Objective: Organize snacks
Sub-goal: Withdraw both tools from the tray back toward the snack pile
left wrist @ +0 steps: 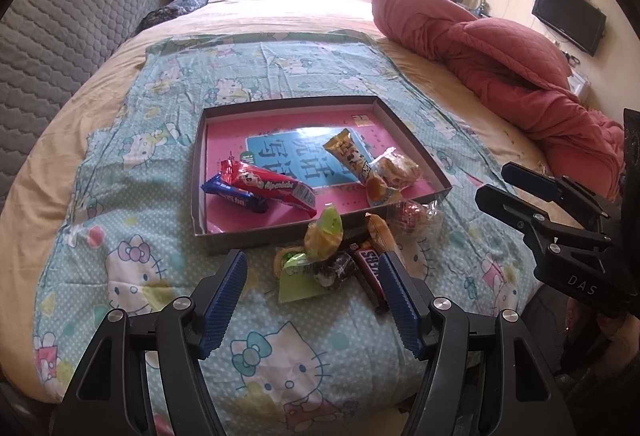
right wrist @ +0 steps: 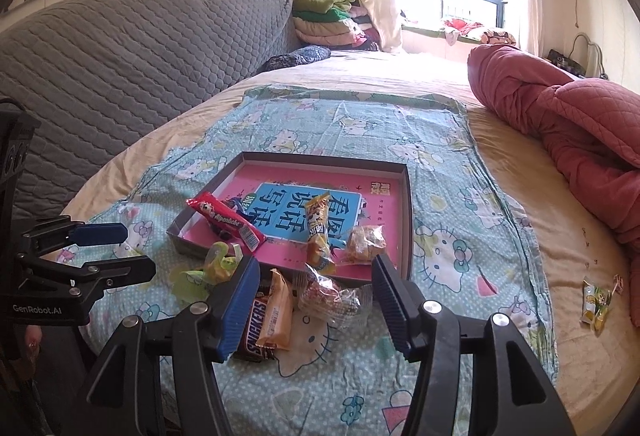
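Left tool (left wrist: 312, 290) wide open, holding nothing; loose snack pile (left wrist: 344, 256) on bed between and just ahead of its fingers; Snickers bar (left wrist: 370, 268) beside its right finger. Right tool (right wrist: 314, 300) wide open, empty; Snickers bar (right wrist: 258, 328) touching its left finger; clear-wrapped candy (right wrist: 328, 296) between fingers. Shallow box (left wrist: 416, 152) just beyond pile, holding red Alpenliebe pack (left wrist: 272, 188), yellow stick pack (left wrist: 352, 156).

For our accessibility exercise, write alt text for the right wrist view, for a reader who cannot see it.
The open right tool hovers over loose snacks, a Snickers bar among them, lying on a Hello Kitty cloth on a bed. Just beyond, a shallow box already holds several wrapped snacks. The left tool shows at the left edge.
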